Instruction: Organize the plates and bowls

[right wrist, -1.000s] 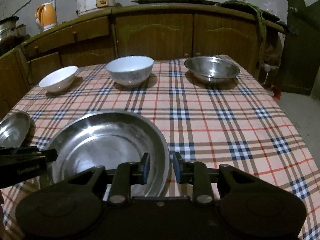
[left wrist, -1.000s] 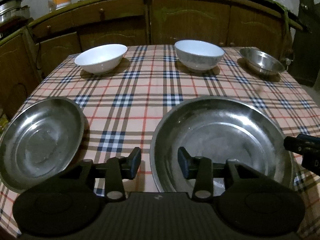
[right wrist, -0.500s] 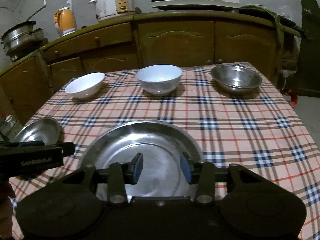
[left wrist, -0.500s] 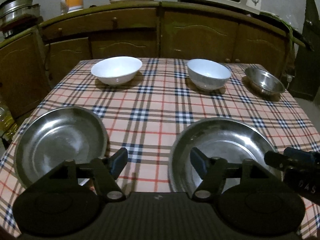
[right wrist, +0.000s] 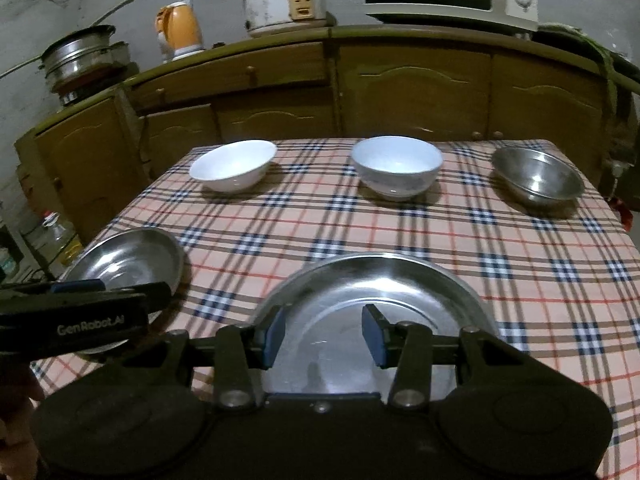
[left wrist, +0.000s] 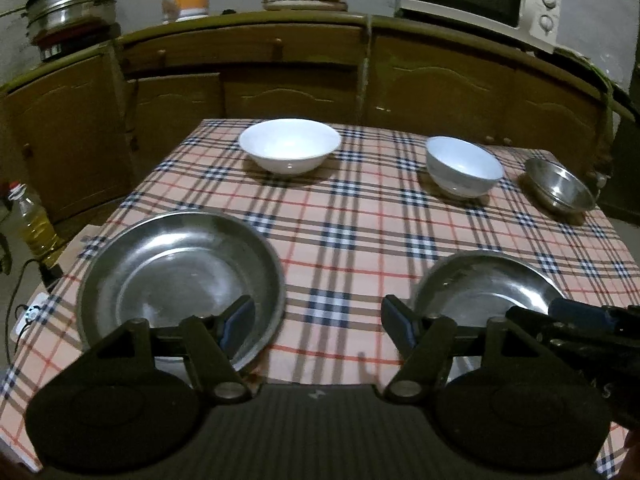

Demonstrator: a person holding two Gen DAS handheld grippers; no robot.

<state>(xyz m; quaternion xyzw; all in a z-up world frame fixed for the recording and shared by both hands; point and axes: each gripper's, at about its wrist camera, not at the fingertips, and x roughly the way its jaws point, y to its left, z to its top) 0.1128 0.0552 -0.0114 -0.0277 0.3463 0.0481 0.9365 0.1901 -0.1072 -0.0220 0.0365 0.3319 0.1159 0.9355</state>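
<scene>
— How far along are you?

— Barely begun. Your left gripper (left wrist: 316, 322) and right gripper (right wrist: 322, 336) both hang spread apart, grasping nothing. The two shallow steel plates (left wrist: 180, 276) (right wrist: 372, 300) lie separate at the near edge of the checked tablecloth (right wrist: 400, 228).

— And the bowls?

— The wide white bowl (left wrist: 290, 150), the deeper white bowl (left wrist: 464, 166) and the small steel bowl (left wrist: 560, 190) stand apart along the far edge, unstacked. Nothing blocks your reach.
</scene>
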